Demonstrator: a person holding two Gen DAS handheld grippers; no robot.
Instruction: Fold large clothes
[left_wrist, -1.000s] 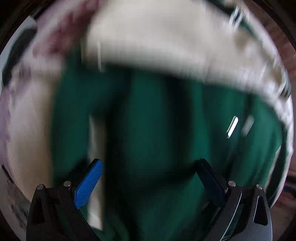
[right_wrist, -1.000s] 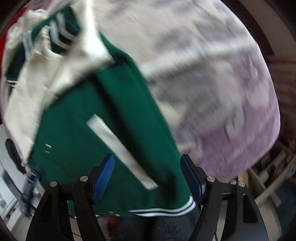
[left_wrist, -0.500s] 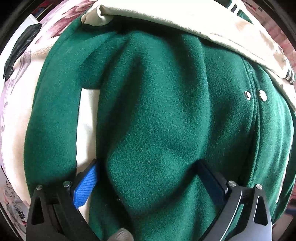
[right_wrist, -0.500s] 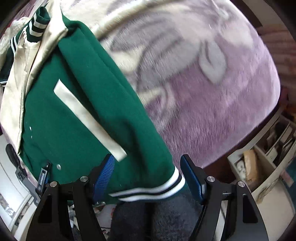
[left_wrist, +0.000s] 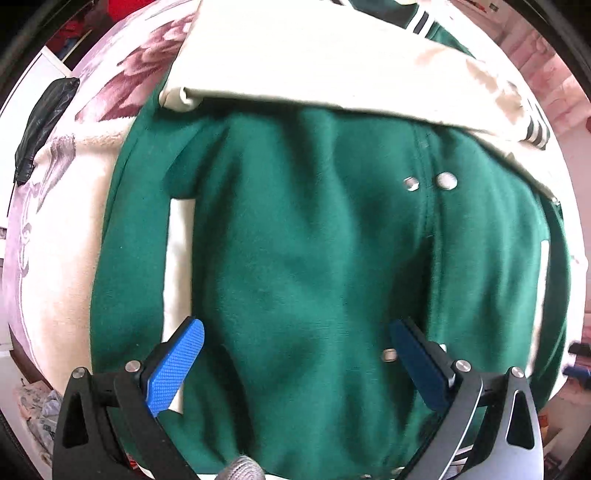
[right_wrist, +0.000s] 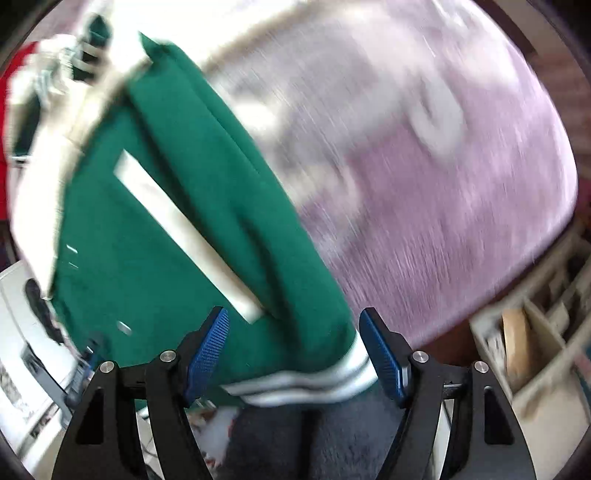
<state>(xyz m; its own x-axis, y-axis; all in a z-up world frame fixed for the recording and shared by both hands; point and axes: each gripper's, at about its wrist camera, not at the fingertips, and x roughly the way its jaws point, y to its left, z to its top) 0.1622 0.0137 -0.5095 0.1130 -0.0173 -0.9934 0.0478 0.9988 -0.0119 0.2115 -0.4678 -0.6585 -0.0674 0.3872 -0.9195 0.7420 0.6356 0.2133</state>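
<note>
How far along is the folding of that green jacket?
Done: one cream sleeve lies across the green jacket on the purple blanket. In hand: nothing; the left gripper and right gripper are open over the cloth, the right one near the striped hem. Left: the body looks unfolded.

The right wrist view was smeared by motion, so the blanket's (right_wrist: 424, 177) pattern and the shelf's (right_wrist: 535, 332) contents could not be read. The green jacket (left_wrist: 314, 258) ran past the lower edge of the left wrist view, its hem unseen. A cream sleeve (left_wrist: 314, 62) hid the jacket's upper part.
</note>
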